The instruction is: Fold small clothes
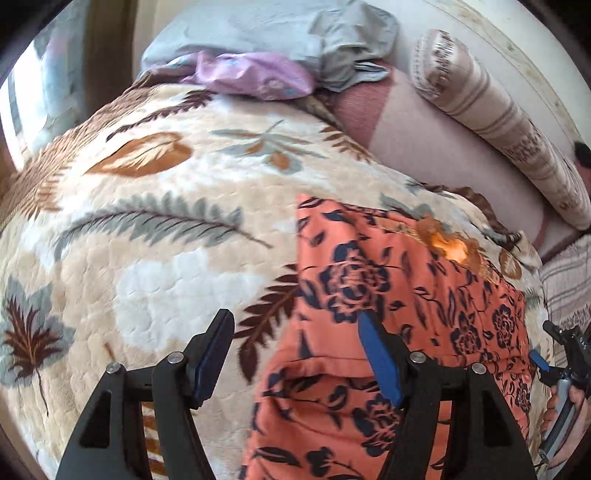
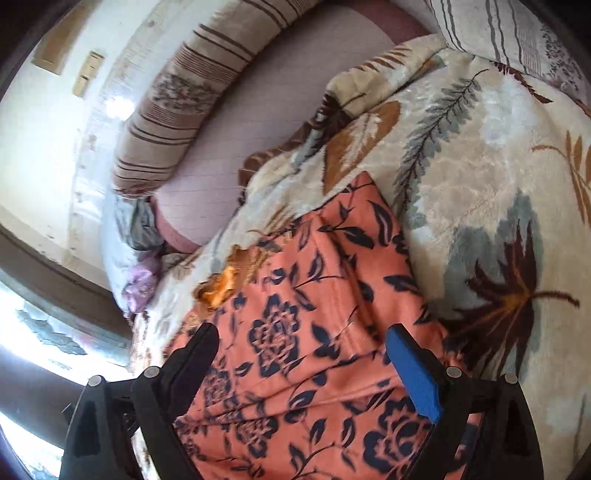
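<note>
The orange floral garment (image 1: 399,295) is found laid on the bed's leaf-patterned blanket (image 1: 166,184), beneath both sets of spread, empty fingers (image 1: 380,362), apparently partly folded, with further folds outstanding.

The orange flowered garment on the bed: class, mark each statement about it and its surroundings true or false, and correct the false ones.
1. The orange flowered garment lies on a leaf-patterned blanket. True.
2. The left gripper is clamped shut on the garment. False: its jaws stand open, nothing pinched.
3. The right gripper is open above the garment. True.
4. A lilac cloth lies on top of the orange garment. False: it lies far off, by the grey bedding.
5. A striped bolster lies beyond the blanket. True.
</note>
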A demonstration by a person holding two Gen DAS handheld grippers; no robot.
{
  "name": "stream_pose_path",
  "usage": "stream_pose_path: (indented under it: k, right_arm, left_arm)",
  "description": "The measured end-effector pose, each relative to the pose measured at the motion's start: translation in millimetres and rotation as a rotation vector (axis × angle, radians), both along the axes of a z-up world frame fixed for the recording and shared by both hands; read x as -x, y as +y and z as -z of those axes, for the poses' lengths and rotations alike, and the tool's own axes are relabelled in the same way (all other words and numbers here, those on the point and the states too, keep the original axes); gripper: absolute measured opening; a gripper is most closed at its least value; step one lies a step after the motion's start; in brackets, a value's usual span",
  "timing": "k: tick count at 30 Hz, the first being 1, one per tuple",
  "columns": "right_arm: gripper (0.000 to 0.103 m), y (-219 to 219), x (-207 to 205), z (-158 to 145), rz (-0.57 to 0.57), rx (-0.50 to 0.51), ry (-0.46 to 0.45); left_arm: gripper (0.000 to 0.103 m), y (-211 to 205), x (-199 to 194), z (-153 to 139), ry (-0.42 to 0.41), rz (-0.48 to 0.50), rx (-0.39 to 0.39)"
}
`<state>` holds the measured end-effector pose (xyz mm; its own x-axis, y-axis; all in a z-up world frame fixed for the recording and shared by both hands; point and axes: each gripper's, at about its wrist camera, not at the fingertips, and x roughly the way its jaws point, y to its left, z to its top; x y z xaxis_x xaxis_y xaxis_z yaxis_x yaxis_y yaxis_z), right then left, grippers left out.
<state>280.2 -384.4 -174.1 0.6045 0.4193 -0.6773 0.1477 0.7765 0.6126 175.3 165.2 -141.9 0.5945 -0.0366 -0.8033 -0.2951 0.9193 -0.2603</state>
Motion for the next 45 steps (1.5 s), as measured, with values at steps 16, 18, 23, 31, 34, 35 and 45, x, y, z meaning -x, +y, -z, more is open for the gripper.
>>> stream_pose_path:
  k: [16,18,23,31,34,35,45]
  right_arm:
    - [0.016,39.4,11.2,-18.1,-0.107,0.421,0.051]
    - [0.023,24.9,9.6,16.3,-0.086,0.353,0.142]
    - [0.039,15.2,22.5,-10.7,-0.056,0.318,0.048]
    - [0.086,29.9,-12.2,-44.9,-0.158,-0.044,-0.111]
    - [0.086,22.8,-47.4,8.2,-0.137,-0.064,0.075]
    - [0.084,19.1,-52.6,18.1,-0.124,-0.113,0.07]
    - [0.087,9.5,-61.0,-10.2,-0.138,-0.157,-0.086]
  left_arm:
    - [0.071,26.3,16.3,3.2,-0.05,-0.032,0.061]
    - [0.071,19.5,6.2,3.3,-0.036,-0.018,0.071]
    - [0.071,-12.5,-24.8,-2.0,-0.052,0.064,0.011]
    - [0.08,-53.4,-70.3,46.6,0.129,0.124,-0.194]
    - [0.079,-54.2,-66.5,32.8,0.141,0.118,-0.166]
    - [0.079,-54.7,-62.9,24.7,0.117,0.125,-0.154]
    - [0.087,-66.8,-62.2,33.3,0.102,0.125,-0.176]
